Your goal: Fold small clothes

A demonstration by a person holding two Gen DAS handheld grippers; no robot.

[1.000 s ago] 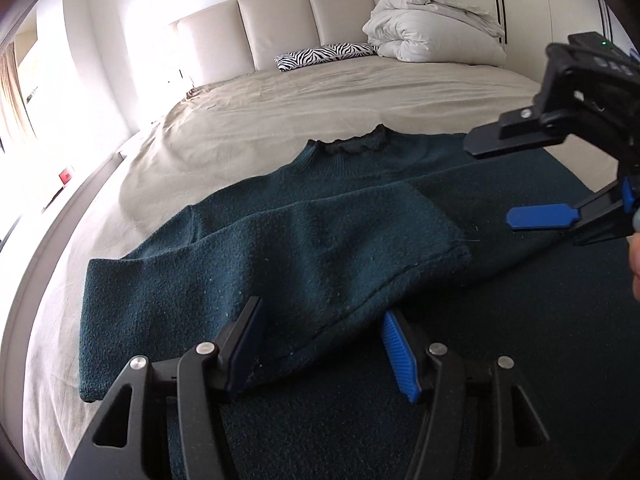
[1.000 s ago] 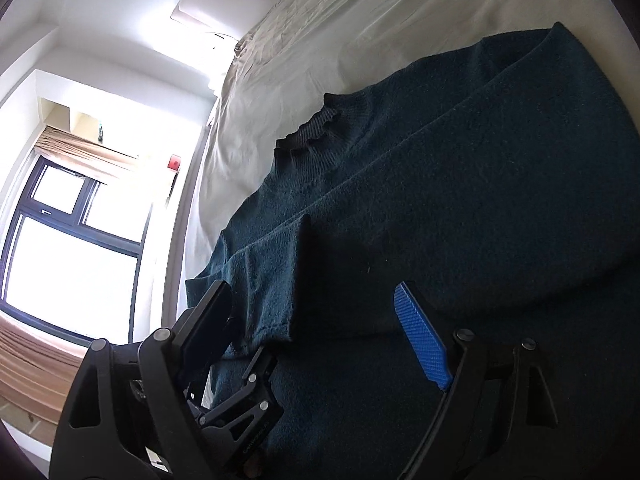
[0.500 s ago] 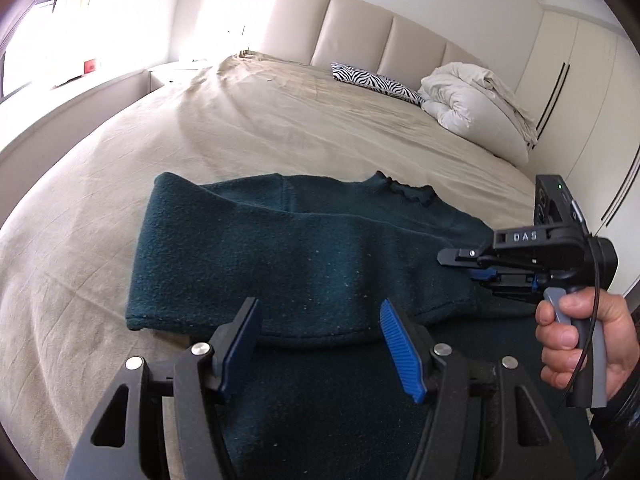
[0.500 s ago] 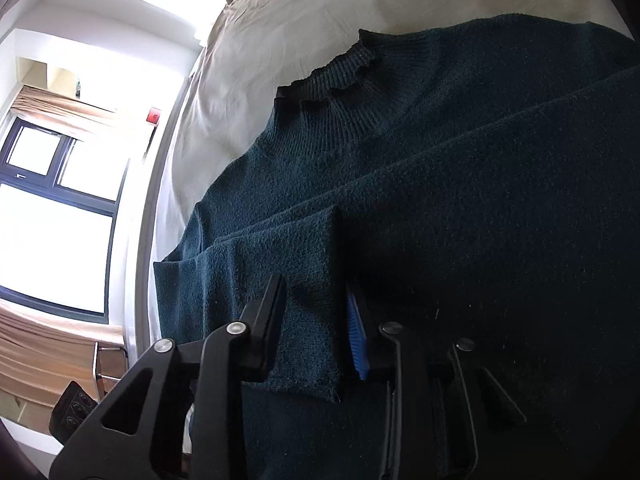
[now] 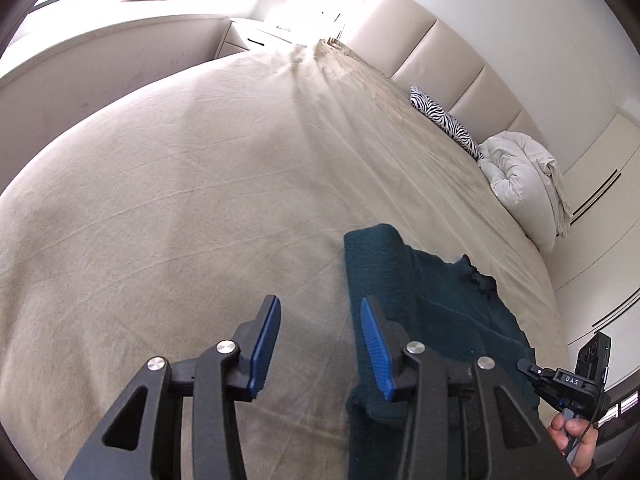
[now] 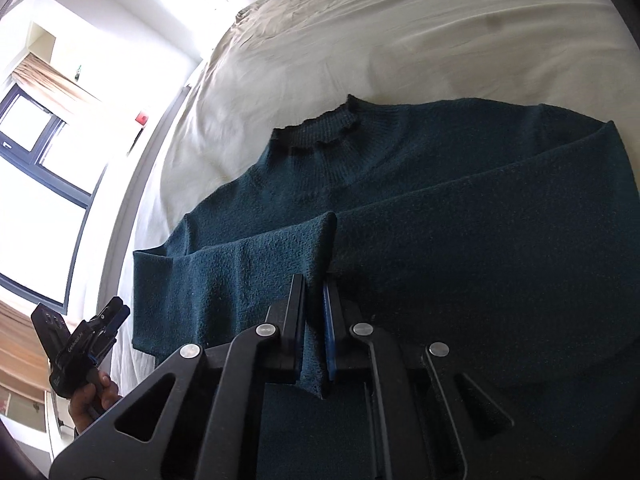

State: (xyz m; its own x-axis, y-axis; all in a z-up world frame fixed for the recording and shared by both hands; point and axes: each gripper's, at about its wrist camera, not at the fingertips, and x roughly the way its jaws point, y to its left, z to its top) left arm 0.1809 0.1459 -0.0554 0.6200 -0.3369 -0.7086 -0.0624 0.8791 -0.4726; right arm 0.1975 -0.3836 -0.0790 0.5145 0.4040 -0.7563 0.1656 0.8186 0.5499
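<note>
Because the sweater (image 6: 400, 184) is thick, soft knit lying flat on the bed (image 6: 400, 40), it should drape and sag (not slip). The right gripper (image 6: 314, 320) has just clamped a sleeve cuff; the left gripper (image 5: 316, 344), jaws narrowing, hangs empty beside the sweater's folded edge, the next hold.

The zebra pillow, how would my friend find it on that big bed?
Start at the padded headboard at the far end of the beige bed. Just in front of it, beside the bundled white duvet, lies the zebra pillow. Only it has black-and-white stripes.
</note>
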